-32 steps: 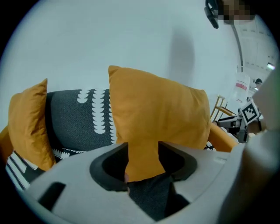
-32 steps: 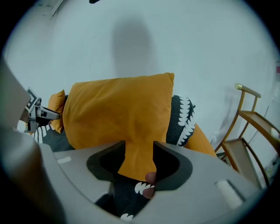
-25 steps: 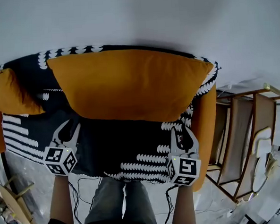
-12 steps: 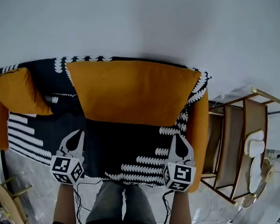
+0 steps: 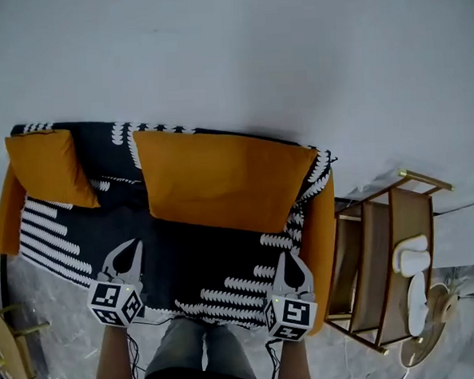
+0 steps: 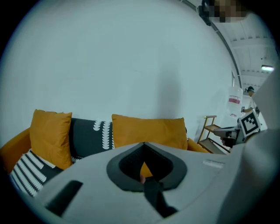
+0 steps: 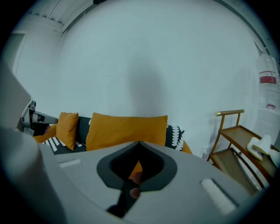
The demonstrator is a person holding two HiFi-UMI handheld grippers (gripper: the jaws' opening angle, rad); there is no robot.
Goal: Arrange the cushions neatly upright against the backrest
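Observation:
A wide orange cushion [image 5: 220, 178] stands upright against the backrest of the black-and-white patterned sofa [image 5: 185, 252]. A smaller orange cushion [image 5: 50, 168] leans upright at the sofa's left end. The same wide cushion [image 6: 148, 131] and small cushion [image 6: 50, 135] show in the left gripper view, and again as wide cushion [image 7: 127, 129] and small cushion [image 7: 68, 127] in the right gripper view. My left gripper [image 5: 132, 245] is shut and empty over the seat's front left. My right gripper [image 5: 288, 258] is shut and empty over the front right. Both are well clear of the cushions.
Orange armrests [image 5: 321, 252] close off the sofa's ends. A wooden shelf rack [image 5: 385, 256] holding white items stands to the right of the sofa. A white wall [image 5: 229, 57] rises behind it. Wooden furniture [image 5: 3, 351] sits at the lower left, and cables trail on the floor.
Both grippers' jaws have closed empty and drawn back from the sofa. The view has pulled away and up, so the sofa and cushions look smaller and lower in the frame.

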